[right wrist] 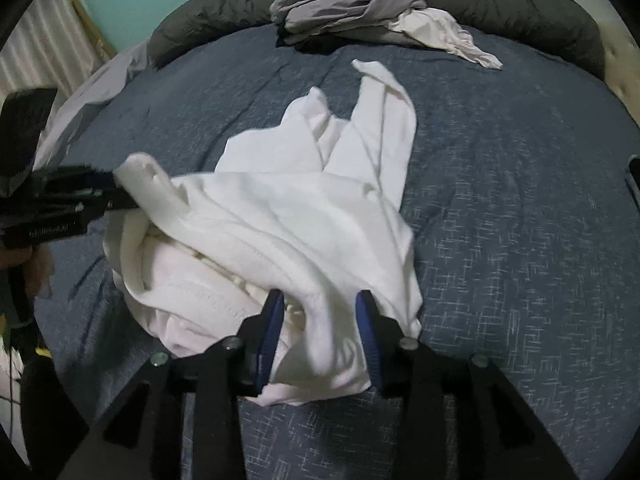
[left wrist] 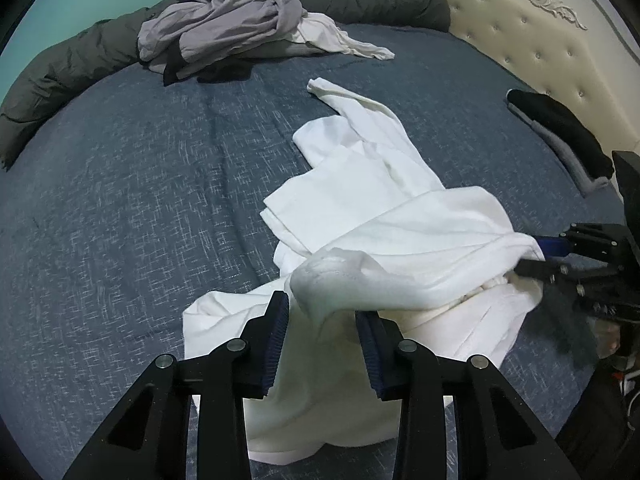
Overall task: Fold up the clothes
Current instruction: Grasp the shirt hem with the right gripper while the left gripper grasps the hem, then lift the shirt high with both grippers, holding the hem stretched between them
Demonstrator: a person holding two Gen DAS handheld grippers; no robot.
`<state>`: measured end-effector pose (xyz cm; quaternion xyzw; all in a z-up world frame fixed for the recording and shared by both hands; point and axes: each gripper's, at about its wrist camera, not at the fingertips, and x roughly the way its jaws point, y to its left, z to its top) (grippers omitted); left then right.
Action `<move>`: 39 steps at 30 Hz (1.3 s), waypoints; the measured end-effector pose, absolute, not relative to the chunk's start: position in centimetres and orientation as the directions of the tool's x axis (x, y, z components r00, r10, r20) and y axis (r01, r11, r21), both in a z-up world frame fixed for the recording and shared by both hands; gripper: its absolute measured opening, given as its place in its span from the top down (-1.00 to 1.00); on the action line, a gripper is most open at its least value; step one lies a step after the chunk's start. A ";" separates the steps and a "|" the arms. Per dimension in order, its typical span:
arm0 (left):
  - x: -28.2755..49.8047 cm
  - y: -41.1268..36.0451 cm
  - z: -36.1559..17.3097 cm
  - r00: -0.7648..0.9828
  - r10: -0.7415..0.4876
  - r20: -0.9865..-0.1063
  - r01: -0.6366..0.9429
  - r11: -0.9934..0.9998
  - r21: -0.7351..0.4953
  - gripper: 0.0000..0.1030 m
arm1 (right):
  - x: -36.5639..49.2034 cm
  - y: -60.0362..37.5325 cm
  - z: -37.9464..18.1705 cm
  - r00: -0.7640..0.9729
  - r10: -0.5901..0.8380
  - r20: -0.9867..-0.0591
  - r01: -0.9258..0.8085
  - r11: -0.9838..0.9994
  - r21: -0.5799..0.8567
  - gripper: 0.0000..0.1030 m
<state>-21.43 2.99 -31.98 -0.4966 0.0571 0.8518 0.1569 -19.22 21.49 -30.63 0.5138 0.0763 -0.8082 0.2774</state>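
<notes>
Blue-padded fingers of the left gripper (left wrist: 322, 320) fill the bottom of its view, pinching a raised ridge of a white garment (left wrist: 380, 208) between them. The right gripper (right wrist: 320, 312) grasps another bunch of the same garment, so a soft band of cloth hangs lifted between the two tools. Each grip also shows from the side in the other camera.

The rest of the garment lies on a blue bedspread (left wrist: 120, 200), near the front edge and towards the middle. It is crumpled, with layers overlapping unevenly and one long narrow part, perhaps a sleeve, trailing away towards the far side. It looks soft, thick and plain white.

Judging by this, the garment is not folded; it would need spreading flat before neat folds. At the far edge a loose heap of grey and white clothes (left wrist: 220, 20) also lies unfolded. A dark item (left wrist: 560, 132) by the headboard (left wrist: 540, 40) appears neatly folded.
</notes>
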 end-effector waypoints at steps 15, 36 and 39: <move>-18.5 0.8 -22.1 -0.643 0.190 -0.742 -0.268 -0.963 -0.013 0.92 | -18.2 23.0 -18.9 -0.539 -0.390 -0.746 0.524 -0.849 0.065 0.92; -7.8 -0.9 13.1 -0.926 0.134 -0.354 -0.176 -0.980 0.091 0.95 | -10.8 23.1 17.4 -0.817 -0.459 -0.349 0.522 -0.845 -0.111 0.93; -6.2 -0.7 17.2 -0.944 0.123 -0.307 -0.163 -0.981 0.109 0.95 | -9.3 23.4 21.9 -0.834 -0.462 -0.300 0.515 -0.848 -0.125 0.93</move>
